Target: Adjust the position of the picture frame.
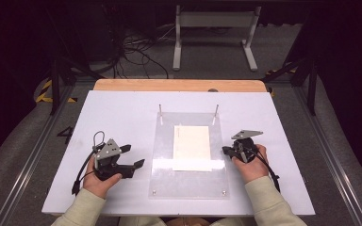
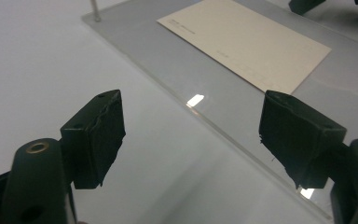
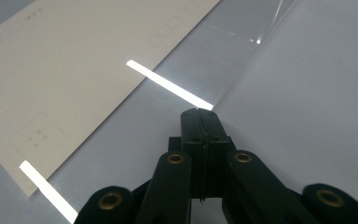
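Note:
A cream paper card (image 1: 192, 147) lies flat on a clear acrylic plate (image 1: 165, 176) in the middle of the white board. My left gripper (image 1: 134, 156) rests on the board left of the plate, jaws wide open and empty, pointing right at the plate's edge (image 2: 223, 133); the card (image 2: 247, 42) lies beyond them. My right gripper (image 1: 227, 151) sits at the plate's right edge, jaws shut with nothing between them. In its own view the shut tips (image 3: 199, 116) hover over the plate just short of the card (image 3: 65, 79).
Two thin metal pins (image 1: 160, 111) (image 1: 216, 110) stand at the plate's far corners. The white board (image 1: 118, 113) lies on a wooden table (image 1: 179, 85). A white metal frame (image 1: 214, 33) and cables are on the floor beyond.

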Motion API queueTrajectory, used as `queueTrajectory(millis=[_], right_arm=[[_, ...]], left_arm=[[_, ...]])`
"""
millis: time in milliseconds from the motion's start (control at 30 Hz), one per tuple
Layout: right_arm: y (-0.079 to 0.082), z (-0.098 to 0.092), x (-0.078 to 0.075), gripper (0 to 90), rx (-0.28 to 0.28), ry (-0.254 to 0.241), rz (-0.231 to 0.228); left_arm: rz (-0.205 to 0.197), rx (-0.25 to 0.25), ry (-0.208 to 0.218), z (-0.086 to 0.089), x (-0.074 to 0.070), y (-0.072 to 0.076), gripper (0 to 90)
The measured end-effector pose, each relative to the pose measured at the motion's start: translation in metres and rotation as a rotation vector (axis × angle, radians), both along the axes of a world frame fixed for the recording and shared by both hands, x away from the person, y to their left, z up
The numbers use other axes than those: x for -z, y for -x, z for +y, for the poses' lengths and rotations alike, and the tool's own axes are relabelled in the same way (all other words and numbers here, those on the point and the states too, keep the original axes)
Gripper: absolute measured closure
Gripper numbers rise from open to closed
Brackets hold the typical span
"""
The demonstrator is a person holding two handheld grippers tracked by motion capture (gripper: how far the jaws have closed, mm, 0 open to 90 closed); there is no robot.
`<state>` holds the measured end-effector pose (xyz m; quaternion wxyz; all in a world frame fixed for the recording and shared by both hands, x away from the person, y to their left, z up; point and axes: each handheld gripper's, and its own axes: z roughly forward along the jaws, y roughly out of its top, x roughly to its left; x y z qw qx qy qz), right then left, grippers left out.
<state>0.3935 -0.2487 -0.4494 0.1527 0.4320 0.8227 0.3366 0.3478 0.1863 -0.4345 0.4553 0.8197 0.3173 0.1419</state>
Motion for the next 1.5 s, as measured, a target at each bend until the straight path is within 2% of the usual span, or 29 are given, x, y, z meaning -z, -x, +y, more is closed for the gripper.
queueTrajectory(millis=[100,133,200,267,300,433,533,633,733,1000,1033,1133,1267,1367,1500], right_arm=[[0.000,0.002,-0.002,89.0,-0.033,0.027,-0.017],[0.003,0.000,-0.004,87.4,-0.041,0.028,-0.008],[0.013,-0.001,-0.012,84.0,-0.064,0.044,-0.039],[0.027,0.000,-0.021,79.8,-0.130,0.020,-0.073],[0.033,0.000,-0.023,78.4,-0.159,0.006,-0.075],[0.061,0.006,-0.022,74.6,-0.294,-0.004,-0.049],[0.076,0.007,-0.020,73.3,-0.350,-0.015,-0.040],[0.084,0.003,-0.020,72.8,-0.370,-0.033,-0.036],[0.090,0.000,-0.019,72.4,-0.393,-0.044,-0.025],[0.100,0.001,-0.012,71.6,-0.449,-0.021,0.000],[0.102,0.001,-0.011,71.7,-0.459,-0.019,0.003],[0.104,0.001,-0.010,72.7,-0.467,-0.010,0.003],[0.103,0.001,-0.008,74.0,-0.472,0.000,0.006],[0.105,0.004,-0.006,76.9,-0.493,0.019,0.013],[0.105,0.005,-0.006,82.4,-0.505,0.021,0.012]], left_arm=[[-0.005,0.048,-0.016,-0.004,-0.001,0.004,27.8],[-0.002,0.058,-0.017,-0.005,-0.001,0.006,29.3],[-0.001,0.087,-0.029,-0.007,-0.002,0.010,33.1],[0.010,0.092,-0.047,-0.008,-0.003,0.014,36.9],[0.022,0.106,-0.048,-0.008,-0.003,0.017,38.3],[0.052,0.150,-0.050,-0.014,-0.002,0.027,42.6],[0.066,0.209,-0.096,-0.025,-0.001,0.035,45.7],[0.108,0.273,-0.119,-0.032,0.002,0.038,50.9],[0.130,0.323,-0.134,-0.036,0.005,0.038,54.4],[0.193,0.361,-0.142,-0.037,0.011,0.035,57.9],[0.197,0.387,-0.154,-0.039,0.012,0.036,58.2],[0.214,0.403,-0.184,-0.043,0.015,0.036,59.4],[0.227,0.414,-0.183,-0.044,0.016,0.036,60.7],[0.248,0.449,-0.178,-0.045,0.016,0.037,65.5],[0.248,0.439,-0.174,-0.045,0.016,0.037,67.6]])
